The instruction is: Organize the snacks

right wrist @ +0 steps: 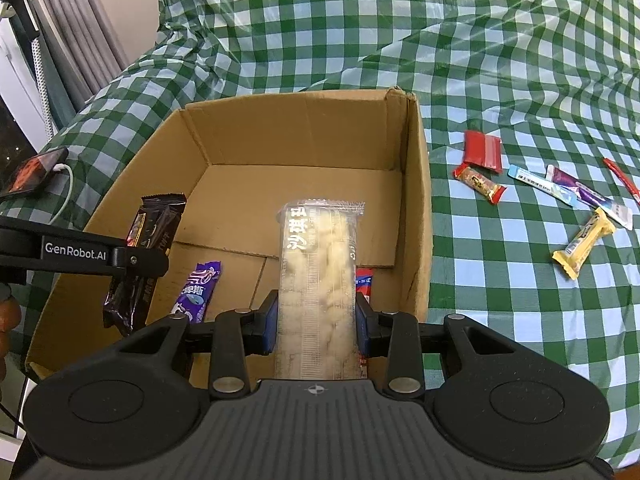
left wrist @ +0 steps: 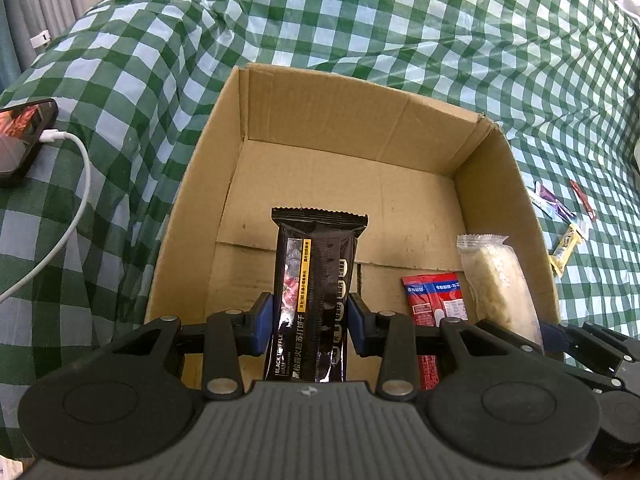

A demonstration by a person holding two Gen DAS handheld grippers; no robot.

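An open cardboard box [left wrist: 352, 128] [right wrist: 416, 184] stands on a green checked cloth. My left gripper [left wrist: 311, 322] is shut on a black cracker pack [left wrist: 318, 280] and holds it over the box; the pack also shows in the right wrist view [right wrist: 154, 236]. My right gripper [right wrist: 316, 326] is shut on a clear pack of pale puffed snack [right wrist: 318, 280], also over the box, and it shows in the left wrist view [left wrist: 500, 284]. A red packet [left wrist: 436, 300] [right wrist: 365, 280] and a purple packet [right wrist: 198, 290] lie on the box floor.
Several loose snacks lie on the cloth right of the box: a red packet [right wrist: 483, 150], a red-ended bar [right wrist: 479, 183], a blue stick [right wrist: 542, 189], a purple stick [right wrist: 588, 196], a yellow bar [right wrist: 585, 242]. A phone [left wrist: 22, 136] with a white cable [left wrist: 76, 200] lies left.
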